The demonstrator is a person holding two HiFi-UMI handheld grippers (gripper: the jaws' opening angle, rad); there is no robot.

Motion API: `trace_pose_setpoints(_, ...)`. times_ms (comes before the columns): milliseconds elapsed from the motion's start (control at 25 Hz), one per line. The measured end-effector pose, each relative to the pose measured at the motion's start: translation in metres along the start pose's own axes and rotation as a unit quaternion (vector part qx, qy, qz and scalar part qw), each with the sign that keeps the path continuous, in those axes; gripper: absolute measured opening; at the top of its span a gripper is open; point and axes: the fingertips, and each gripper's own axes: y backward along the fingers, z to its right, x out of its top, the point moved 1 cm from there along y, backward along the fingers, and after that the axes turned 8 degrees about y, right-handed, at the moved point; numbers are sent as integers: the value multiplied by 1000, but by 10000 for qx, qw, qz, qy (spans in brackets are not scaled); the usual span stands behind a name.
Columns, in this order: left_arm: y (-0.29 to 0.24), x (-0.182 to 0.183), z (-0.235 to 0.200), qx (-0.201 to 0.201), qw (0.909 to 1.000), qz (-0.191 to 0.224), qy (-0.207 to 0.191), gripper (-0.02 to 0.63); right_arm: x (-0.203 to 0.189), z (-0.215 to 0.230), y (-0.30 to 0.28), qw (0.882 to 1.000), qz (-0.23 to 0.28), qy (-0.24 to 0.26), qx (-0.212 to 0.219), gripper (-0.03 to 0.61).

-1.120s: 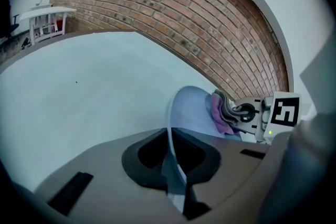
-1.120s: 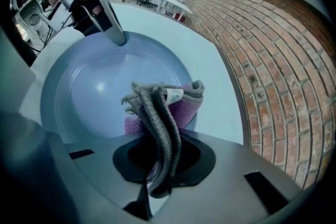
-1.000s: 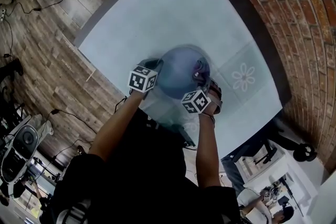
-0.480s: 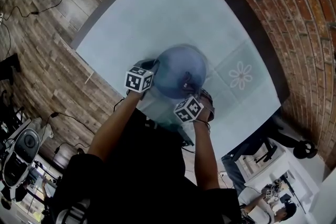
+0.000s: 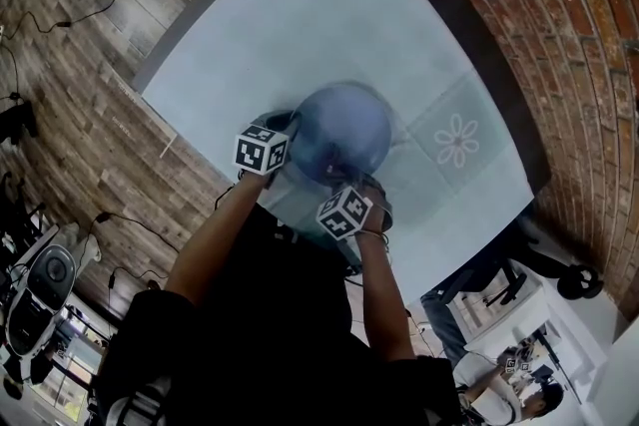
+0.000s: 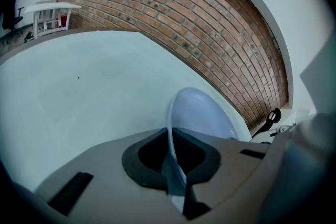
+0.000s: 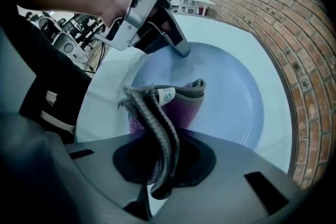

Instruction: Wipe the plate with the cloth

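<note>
Reaching forward from 6 o'clock in the head view, both forearms meet at the blue plate near the middle of the tabletop. The left gripper angles downward, its fingers clenched on the plate rim at 9 o'clock. The right gripper points straight down at the plate's 6 o'clock edge, its fingers grasping a folded purple-and-grey cloth that lies against the plate's inner surface.
</note>
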Motion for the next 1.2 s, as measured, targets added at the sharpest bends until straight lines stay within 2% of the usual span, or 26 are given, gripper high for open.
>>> trace_pose_setpoints(400,1,0,0,-46,10000,23,39,46,39,-10,-7,9988,449,159,94,58)
trace_pose_setpoints(880,0,0,1,-66,10000,23,71,46,75,1,-13,9934,1062,261,-358,60)
trace_pose_setpoints(1200,-2,0,1,-58,10000,35,72,46,83,10,-14,9880,1380,246,-645,60)
